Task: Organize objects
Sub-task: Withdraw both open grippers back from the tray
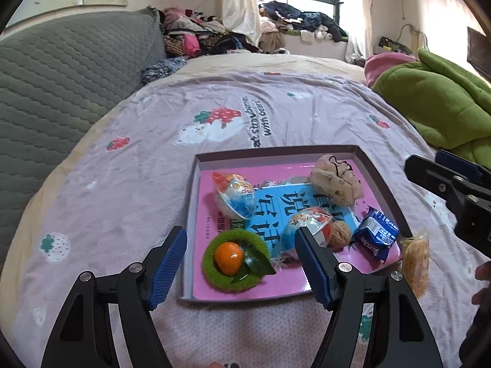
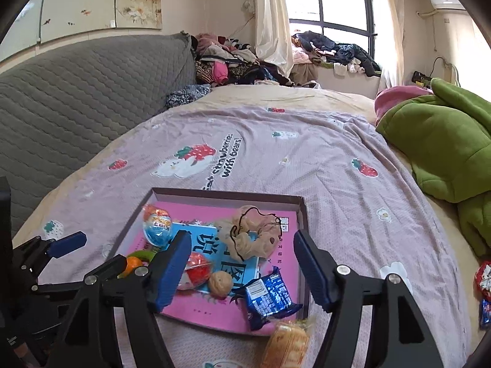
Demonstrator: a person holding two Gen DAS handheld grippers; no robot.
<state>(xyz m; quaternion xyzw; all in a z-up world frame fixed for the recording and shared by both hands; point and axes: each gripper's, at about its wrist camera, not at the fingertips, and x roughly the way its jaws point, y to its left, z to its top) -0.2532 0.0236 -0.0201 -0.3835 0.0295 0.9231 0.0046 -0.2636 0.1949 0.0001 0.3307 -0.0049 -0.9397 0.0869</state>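
- The shallow box (image 1: 380, 181) is lying on the bed (image 1: 129, 184), lined with a pink book (image 1: 214, 285).
- Inside it are sitting two jelly cups (image 1: 234, 194), a walnut (image 1: 340, 233), a blue snack packet (image 1: 376, 236), a beige scrunchie (image 1: 336, 181) and an orange (image 1: 228, 257) in a green ring (image 1: 211, 247).
- A cracker pack (image 2: 287, 345) is lying just outside the near right corner.
- The left gripper (image 1: 242, 260) is hanging released, grasping nothing.
- The right gripper (image 2: 237, 268) is likewise gaping empty.

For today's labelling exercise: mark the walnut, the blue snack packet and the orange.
walnut (image 2: 220, 284), right wrist view, middle of its shell
blue snack packet (image 2: 269, 300), right wrist view, centre of wrapper
orange (image 1: 228, 258), left wrist view, middle of the fruit
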